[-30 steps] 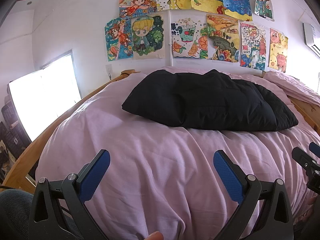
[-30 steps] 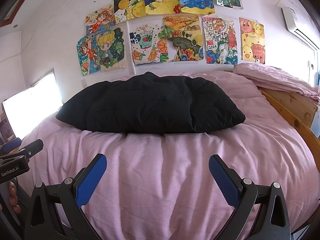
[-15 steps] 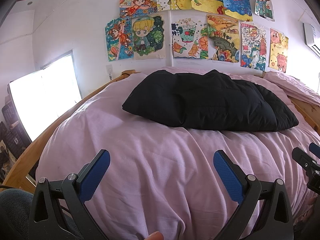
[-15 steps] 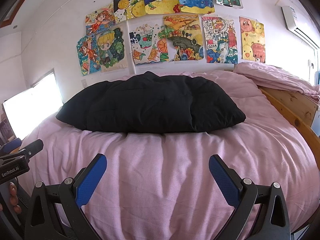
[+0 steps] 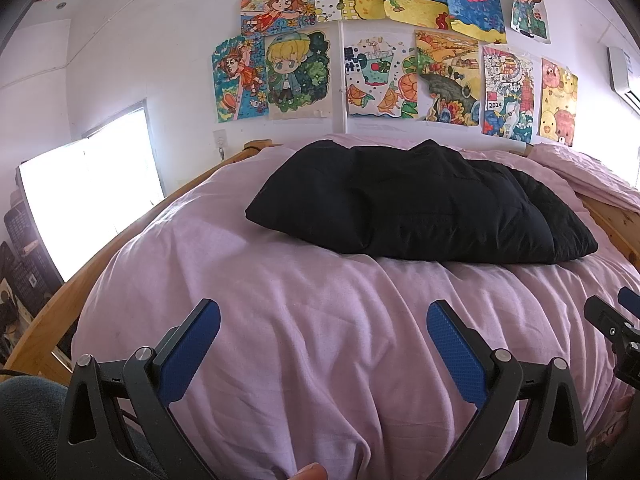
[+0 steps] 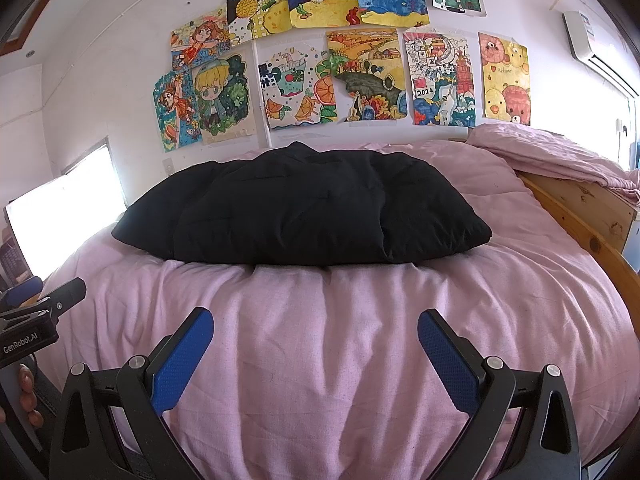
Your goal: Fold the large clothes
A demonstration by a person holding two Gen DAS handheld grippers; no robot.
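A black puffy quilted garment (image 5: 420, 204) lies folded into a thick rectangle on the far half of a bed with a pink sheet (image 5: 280, 320). It also shows in the right wrist view (image 6: 304, 212). My left gripper (image 5: 323, 322) is open and empty, low over the near part of the sheet, well short of the garment. My right gripper (image 6: 316, 330) is open and empty in the same way, to the right of the left one. Each gripper's edge shows in the other's view: the right one (image 5: 616, 320), the left one (image 6: 44, 308).
The bed has a wooden frame (image 6: 588, 220) on the right and a wooden rail (image 5: 120, 236) on the left. A pink folded blanket (image 6: 560, 156) lies at the far right. Drawings (image 6: 360, 72) cover the wall behind. A bright window (image 5: 88, 192) is at the left.
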